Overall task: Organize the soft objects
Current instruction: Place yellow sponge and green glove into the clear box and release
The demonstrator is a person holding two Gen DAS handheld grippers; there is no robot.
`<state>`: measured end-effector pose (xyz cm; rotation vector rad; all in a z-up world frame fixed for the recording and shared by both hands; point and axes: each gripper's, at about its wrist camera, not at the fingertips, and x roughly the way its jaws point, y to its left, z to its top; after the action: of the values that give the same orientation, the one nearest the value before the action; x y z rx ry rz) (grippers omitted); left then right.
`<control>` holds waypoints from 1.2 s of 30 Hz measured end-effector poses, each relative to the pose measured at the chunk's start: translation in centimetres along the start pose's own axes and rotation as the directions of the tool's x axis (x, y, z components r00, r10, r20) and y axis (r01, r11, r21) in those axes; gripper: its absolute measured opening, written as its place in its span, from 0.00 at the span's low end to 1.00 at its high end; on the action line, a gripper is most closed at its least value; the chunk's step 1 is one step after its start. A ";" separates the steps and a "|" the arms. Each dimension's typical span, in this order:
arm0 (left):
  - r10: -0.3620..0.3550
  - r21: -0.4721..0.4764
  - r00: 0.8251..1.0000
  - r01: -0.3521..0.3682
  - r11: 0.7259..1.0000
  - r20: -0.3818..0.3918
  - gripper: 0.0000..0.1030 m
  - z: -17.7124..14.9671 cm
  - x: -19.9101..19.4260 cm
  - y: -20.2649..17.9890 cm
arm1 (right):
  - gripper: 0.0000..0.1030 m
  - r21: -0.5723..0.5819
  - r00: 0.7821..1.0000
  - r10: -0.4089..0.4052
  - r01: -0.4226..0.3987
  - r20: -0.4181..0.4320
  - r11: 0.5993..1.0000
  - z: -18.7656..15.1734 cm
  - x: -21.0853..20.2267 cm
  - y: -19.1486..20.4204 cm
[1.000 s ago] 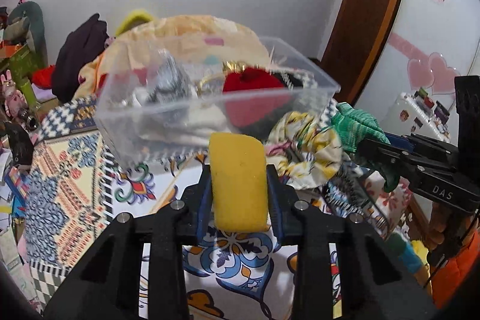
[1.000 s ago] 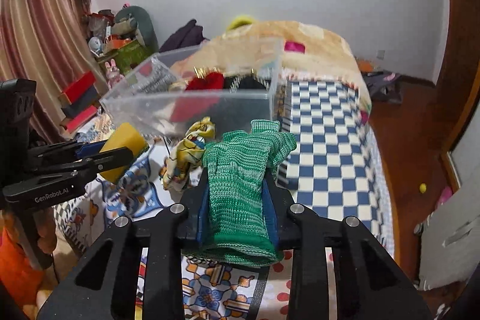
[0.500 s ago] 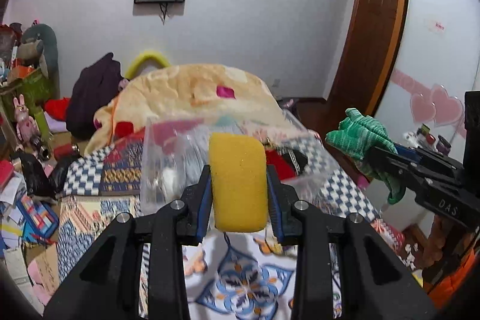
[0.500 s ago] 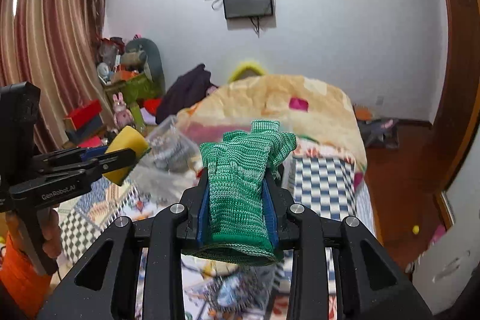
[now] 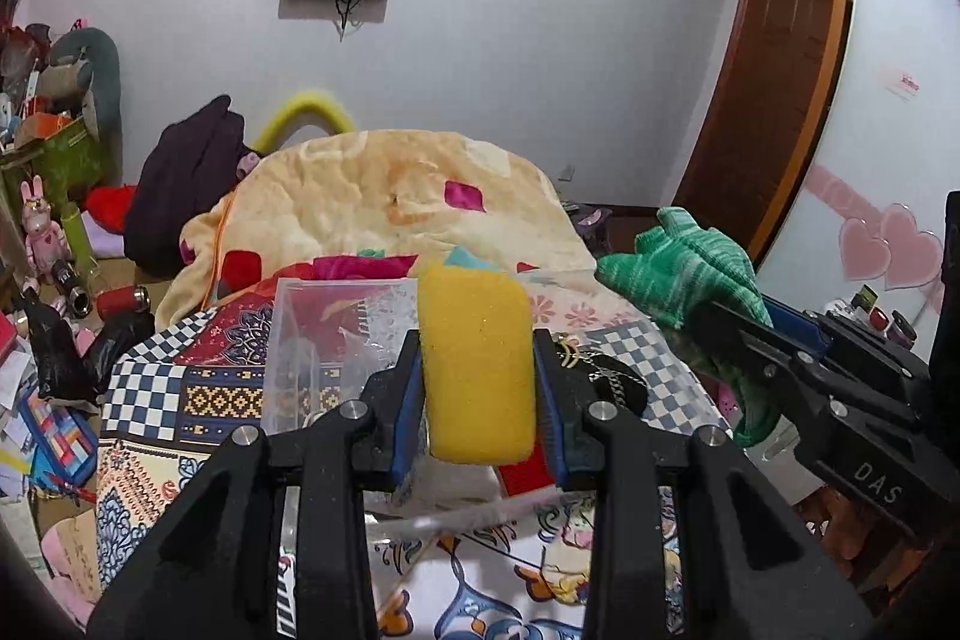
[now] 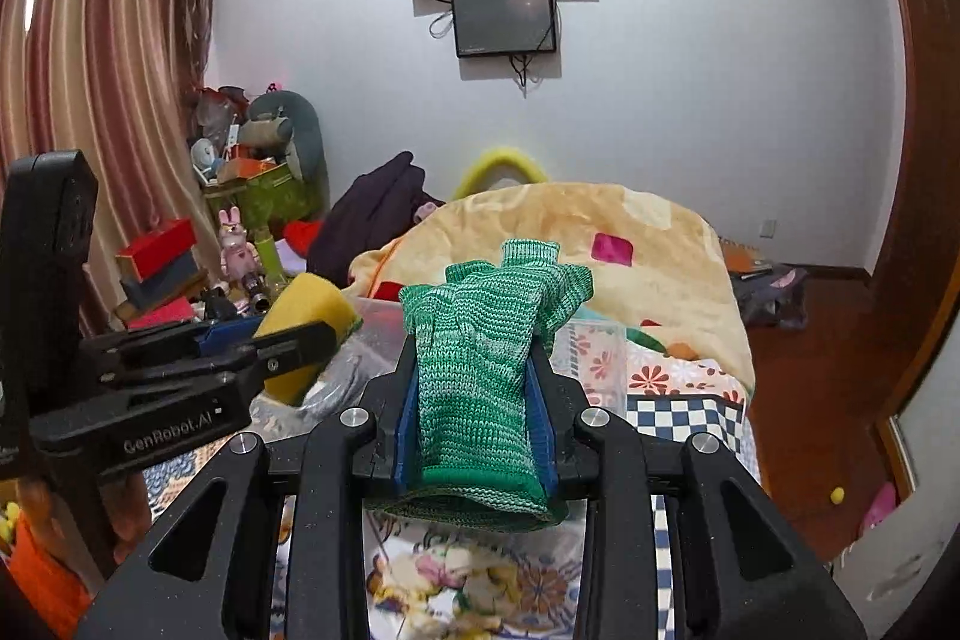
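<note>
Yellow sponge [image 5: 477,361] sits clamped between the left gripper's [image 5: 478,370] blue pads, held above the near rim of the clear plastic box [image 5: 312,340] on the patterned bedspread [image 5: 162,400]. Floor clutter crowds the bed's left edge (boxes, a pink bunny figure [image 5: 37,226]). Right of the sponge, the right gripper [image 6: 474,388] pinches a green knit glove [image 6: 480,358] upright; behind rises a peach blanket [image 6: 630,244], and open wooden floor [image 6: 810,388] lies farther right.
</note>
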<state>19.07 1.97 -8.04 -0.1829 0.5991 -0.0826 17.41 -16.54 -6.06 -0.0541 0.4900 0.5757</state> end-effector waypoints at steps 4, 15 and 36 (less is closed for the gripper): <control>0.014 -0.005 0.999 -0.014 1.000 -0.040 0.32 -0.3 1.9 0.4 | 0.28 0.012 0.999 -0.009 0.010 -0.040 1.000 -0.4 1.5 -0.5; 0.044 0.013 0.990 -0.043 0.999 -0.136 0.32 -2.4 5.9 0.5 | 0.28 0.020 0.986 -0.018 0.021 -0.167 1.000 -1.7 4.9 -0.9; 0.020 0.031 0.995 -0.017 0.999 -0.100 0.52 -2.1 1.9 -0.1 | 0.62 0.002 0.991 -0.054 0.054 -0.124 0.999 -1.1 1.6 -1.5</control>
<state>19.43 1.31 -10.73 -0.1442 0.6995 -0.0837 18.85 -17.19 -7.88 -0.0978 0.6089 0.5198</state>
